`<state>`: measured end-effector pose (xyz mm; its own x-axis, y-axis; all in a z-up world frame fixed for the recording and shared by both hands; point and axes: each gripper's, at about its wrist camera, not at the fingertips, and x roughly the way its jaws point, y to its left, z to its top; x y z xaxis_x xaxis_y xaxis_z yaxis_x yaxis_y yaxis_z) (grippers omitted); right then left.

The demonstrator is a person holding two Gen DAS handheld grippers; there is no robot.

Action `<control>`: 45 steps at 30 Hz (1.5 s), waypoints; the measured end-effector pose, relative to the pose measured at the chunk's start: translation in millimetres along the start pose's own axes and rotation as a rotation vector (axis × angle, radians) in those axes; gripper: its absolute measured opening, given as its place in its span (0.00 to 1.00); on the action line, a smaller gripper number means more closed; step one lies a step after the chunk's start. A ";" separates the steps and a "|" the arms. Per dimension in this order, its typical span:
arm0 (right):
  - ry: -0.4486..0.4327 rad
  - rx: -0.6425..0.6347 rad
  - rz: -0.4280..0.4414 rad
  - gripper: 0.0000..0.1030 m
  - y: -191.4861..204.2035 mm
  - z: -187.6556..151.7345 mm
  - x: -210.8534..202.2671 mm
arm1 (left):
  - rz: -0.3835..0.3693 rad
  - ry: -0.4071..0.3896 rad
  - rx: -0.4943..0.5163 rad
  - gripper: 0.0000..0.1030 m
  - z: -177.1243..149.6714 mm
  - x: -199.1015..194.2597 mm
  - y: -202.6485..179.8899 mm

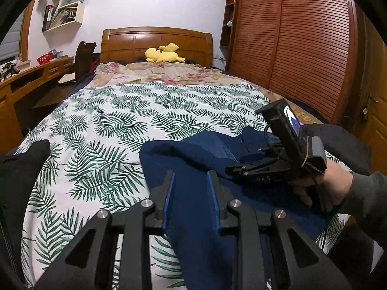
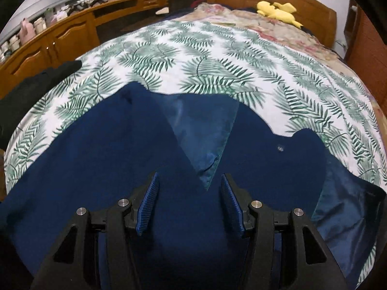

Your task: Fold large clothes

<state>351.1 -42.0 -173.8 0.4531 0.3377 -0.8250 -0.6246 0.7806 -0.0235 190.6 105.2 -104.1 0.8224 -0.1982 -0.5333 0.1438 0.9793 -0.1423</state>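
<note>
A dark blue coat (image 1: 183,154) (image 2: 96,169) lies spread across the near end of the bed. Its front is open and shows a triangle of shiny blue lining (image 2: 200,140). My left gripper (image 1: 190,175) is at the coat's left edge with its jaws narrow. A raised ridge of the blue cloth fills the gap between them. My right gripper (image 2: 190,181) (image 1: 232,170) is open and tilted down over the coat's middle, its pads either side of the lining's lower tip with nothing pressed. A hand (image 1: 321,183) holds it.
The bed has a white cover with green leaf print (image 1: 121,120) (image 2: 193,60). Black clothing (image 1: 21,169) (image 2: 36,91) lies at its left edge. A yellow plush toy (image 1: 162,53) sits by the headboard. A wooden desk (image 2: 60,38) runs along the left, a slatted wardrobe (image 1: 302,48) along the right.
</note>
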 end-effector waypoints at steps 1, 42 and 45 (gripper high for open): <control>0.007 0.001 0.004 0.52 0.0 -1.3 2.1 | -0.001 0.000 -0.001 0.24 0.2 0.3 -0.3; -0.142 -0.004 -0.127 0.54 -38.3 77.1 -12.6 | -0.048 0.017 0.016 0.24 7.2 21.4 -18.8; -0.140 -0.002 -0.123 0.54 -48.5 71.7 -25.5 | -0.053 0.018 0.021 0.24 7.8 23.3 -22.1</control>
<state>415.4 -50.8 -111.2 0.6102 0.3093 -0.7294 -0.5602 0.8195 -0.1211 211.0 79.3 -106.9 0.8034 -0.2506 -0.5402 0.1986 0.9680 -0.1536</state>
